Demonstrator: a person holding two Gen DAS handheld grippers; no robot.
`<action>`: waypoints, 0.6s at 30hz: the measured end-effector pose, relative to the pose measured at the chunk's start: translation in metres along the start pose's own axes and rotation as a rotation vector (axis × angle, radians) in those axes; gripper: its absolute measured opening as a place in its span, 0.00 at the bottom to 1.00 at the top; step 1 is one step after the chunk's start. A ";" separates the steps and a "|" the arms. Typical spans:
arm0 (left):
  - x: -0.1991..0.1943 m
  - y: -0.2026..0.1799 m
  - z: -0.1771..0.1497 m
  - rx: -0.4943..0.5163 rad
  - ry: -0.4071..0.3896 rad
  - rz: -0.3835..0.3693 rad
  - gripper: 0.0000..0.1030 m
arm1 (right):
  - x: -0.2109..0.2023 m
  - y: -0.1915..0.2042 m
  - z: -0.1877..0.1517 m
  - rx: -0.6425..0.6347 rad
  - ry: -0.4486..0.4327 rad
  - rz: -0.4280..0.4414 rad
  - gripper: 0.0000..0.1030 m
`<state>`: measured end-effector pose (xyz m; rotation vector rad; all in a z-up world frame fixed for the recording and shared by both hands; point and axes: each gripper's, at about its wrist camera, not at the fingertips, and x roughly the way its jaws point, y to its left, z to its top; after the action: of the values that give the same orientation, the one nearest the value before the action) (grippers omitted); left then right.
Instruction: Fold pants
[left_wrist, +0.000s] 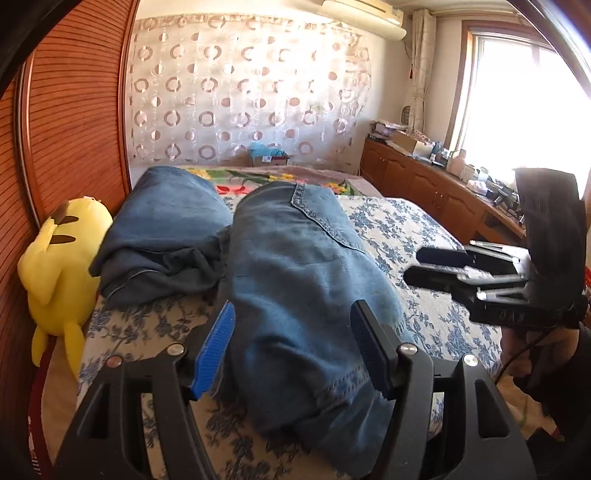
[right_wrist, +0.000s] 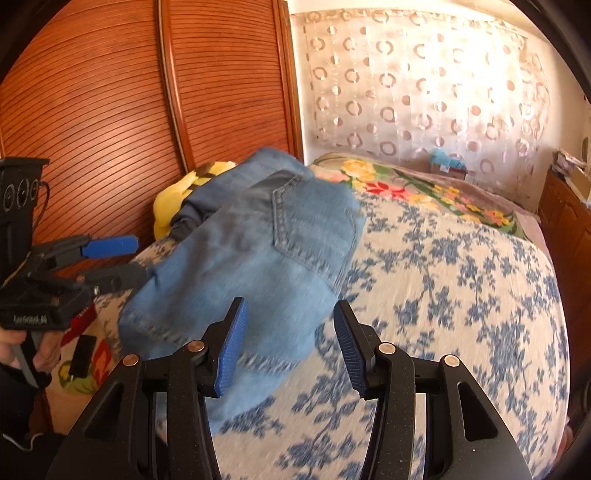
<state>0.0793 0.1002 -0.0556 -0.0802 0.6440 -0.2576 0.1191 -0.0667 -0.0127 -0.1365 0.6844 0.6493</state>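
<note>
A folded pair of light blue jeans (left_wrist: 303, 266) lies lengthwise on the bed, its back pocket facing up; it also fills the middle of the right wrist view (right_wrist: 258, 251). My left gripper (left_wrist: 293, 306) is open just above the near end of the jeans, its blue pads (left_wrist: 218, 347) standing clear on either side of the cloth. My right gripper (right_wrist: 290, 306) is open too, over the jeans' right edge, with nothing pinched. Each gripper shows in the other's view: the right gripper (left_wrist: 417, 266) hovers off the jeans' right side, and the left gripper (right_wrist: 125, 262) off their left side.
A second, darker folded pair of jeans (left_wrist: 162, 229) lies left of the light pair. A yellow plush toy (left_wrist: 59, 266) leans against the slatted wooden wardrobe (left_wrist: 74, 129). The blue floral bedspread (left_wrist: 406, 229) stretches right; a cluttered wooden cabinet (left_wrist: 424, 184) runs under the window.
</note>
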 end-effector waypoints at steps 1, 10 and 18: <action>0.007 0.001 0.000 0.000 0.017 0.013 0.63 | 0.004 -0.004 0.005 0.008 -0.004 -0.001 0.48; 0.035 0.020 -0.023 -0.050 0.111 0.057 0.63 | 0.041 -0.023 0.035 0.015 -0.024 0.000 0.62; 0.036 0.027 -0.031 -0.066 0.096 0.038 0.67 | 0.092 -0.047 0.050 0.068 0.034 0.018 0.73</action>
<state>0.0939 0.1173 -0.1059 -0.1196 0.7486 -0.2041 0.2286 -0.0407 -0.0359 -0.0792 0.7403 0.6411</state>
